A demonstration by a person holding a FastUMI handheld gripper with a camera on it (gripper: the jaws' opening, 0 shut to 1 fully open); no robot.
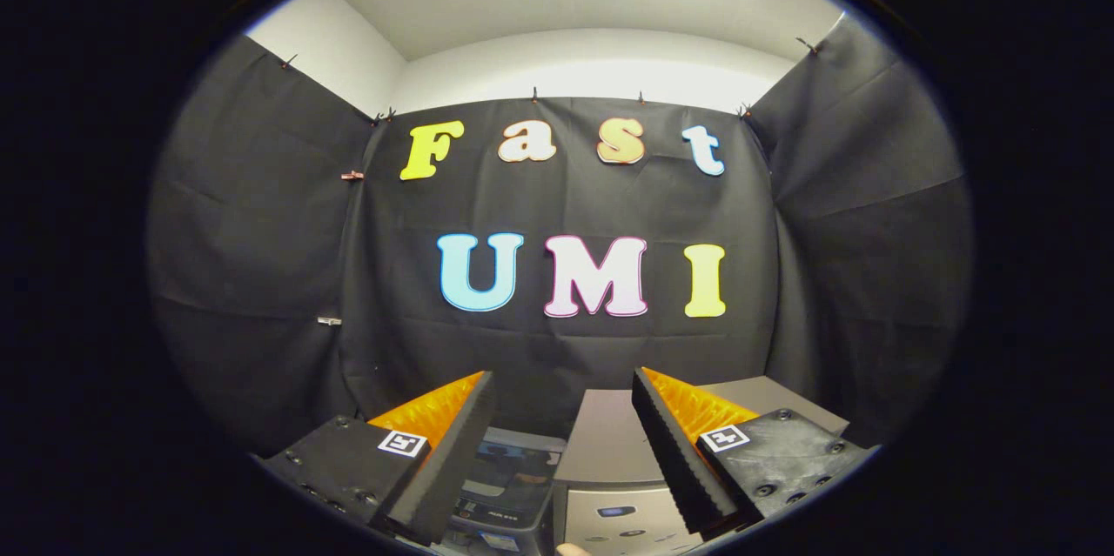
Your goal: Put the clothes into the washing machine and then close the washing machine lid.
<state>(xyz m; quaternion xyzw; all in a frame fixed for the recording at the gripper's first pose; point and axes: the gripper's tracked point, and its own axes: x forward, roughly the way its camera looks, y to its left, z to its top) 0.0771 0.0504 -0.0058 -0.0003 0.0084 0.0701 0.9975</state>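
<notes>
A booth hung with black cloth point(557, 347) on three sides, under a pale wall and ceiling point(574, 8), forms the background; the camera looks level at the rear drape, high above the work. Below it, between and beyond the fingers, stands a grey appliance, judged to be the washing machine point(609, 443): its flat top surface runs back toward the cloth and appears to lie down flat, and a front panel with small buttons point(622, 521) faces the viewer. Whether that flat top is the lid, and whether it is latched, cannot be told from this angle. Just to its left sits a darker object with a glossy top point(513, 478), too dim to identify. No clothes can be made out, so their place, inside the drum or elsewhere, cannot be told. The gripper point(561, 452) is held raised and level, its fingers spread wide apart with nothing between them, a posture suited to travel or waiting, not to grasping. A small pale tip, probably a fingertip of the person point(573, 550), shows at the panel's near edge. The scene fits equally a load waiting elsewhere and a load shut inside.
</notes>
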